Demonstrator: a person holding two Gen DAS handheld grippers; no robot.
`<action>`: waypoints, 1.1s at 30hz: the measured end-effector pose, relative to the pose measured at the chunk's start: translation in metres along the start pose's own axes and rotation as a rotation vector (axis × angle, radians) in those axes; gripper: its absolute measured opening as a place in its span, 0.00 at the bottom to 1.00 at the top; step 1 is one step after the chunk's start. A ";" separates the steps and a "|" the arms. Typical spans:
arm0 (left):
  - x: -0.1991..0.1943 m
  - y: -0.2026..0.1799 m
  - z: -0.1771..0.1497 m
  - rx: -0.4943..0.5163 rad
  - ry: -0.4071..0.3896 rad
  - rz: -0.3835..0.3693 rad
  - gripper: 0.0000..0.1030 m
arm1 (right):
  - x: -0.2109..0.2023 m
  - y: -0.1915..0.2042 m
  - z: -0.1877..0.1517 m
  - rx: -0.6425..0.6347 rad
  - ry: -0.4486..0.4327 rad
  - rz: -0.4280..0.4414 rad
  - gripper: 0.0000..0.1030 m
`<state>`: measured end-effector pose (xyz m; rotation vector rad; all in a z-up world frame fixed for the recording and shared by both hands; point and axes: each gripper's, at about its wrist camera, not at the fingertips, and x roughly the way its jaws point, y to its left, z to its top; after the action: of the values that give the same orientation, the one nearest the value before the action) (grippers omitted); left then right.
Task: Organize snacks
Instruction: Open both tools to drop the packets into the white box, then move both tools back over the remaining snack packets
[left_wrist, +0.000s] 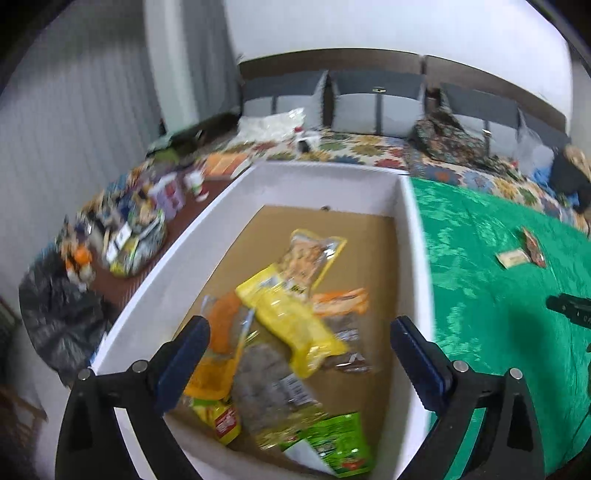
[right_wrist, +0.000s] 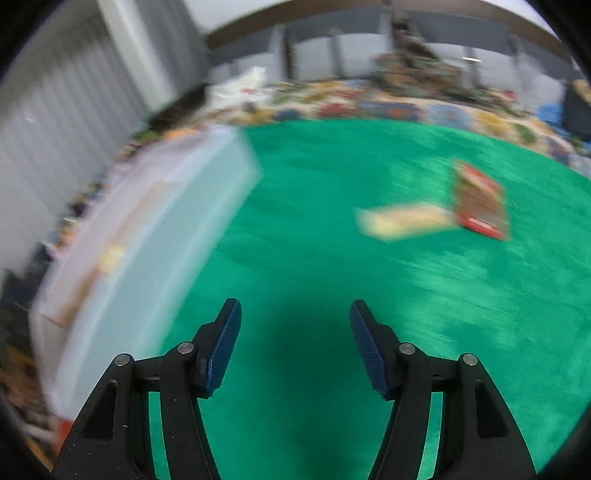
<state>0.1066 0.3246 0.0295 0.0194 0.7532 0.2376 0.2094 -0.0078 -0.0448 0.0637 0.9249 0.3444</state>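
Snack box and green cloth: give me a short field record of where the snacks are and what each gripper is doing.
surface: green cloth
container: white box, brown floor, on the cloth's left side
in box: several packets, including a yellow packet and a green packet
outside box: red packet and pale packet, touching, on the cloth
left gripper: above the box, jaws apart, holding nothing
right gripper: above bare cloth, jaws apart, holding nothing
image quality: right wrist view motion-blurred

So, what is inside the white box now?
The white box holds a loose heap of snack packets: a long yellow packet on top, a green packet near the front, orange ones beside. They cover the packets underneath and part of the brown floor.
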 end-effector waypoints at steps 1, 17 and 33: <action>-0.002 -0.012 0.002 0.031 -0.009 0.000 0.95 | -0.002 -0.017 -0.007 0.007 0.004 -0.034 0.63; -0.021 -0.122 0.019 0.176 -0.020 -0.137 0.95 | -0.053 -0.191 -0.102 0.002 -0.013 -0.385 0.65; 0.081 -0.300 -0.071 0.097 0.332 -0.486 0.98 | -0.061 -0.220 -0.114 0.120 -0.047 -0.352 0.83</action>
<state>0.1771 0.0455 -0.1076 -0.1132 1.0732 -0.2656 0.1438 -0.2455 -0.1103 0.0178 0.8911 -0.0387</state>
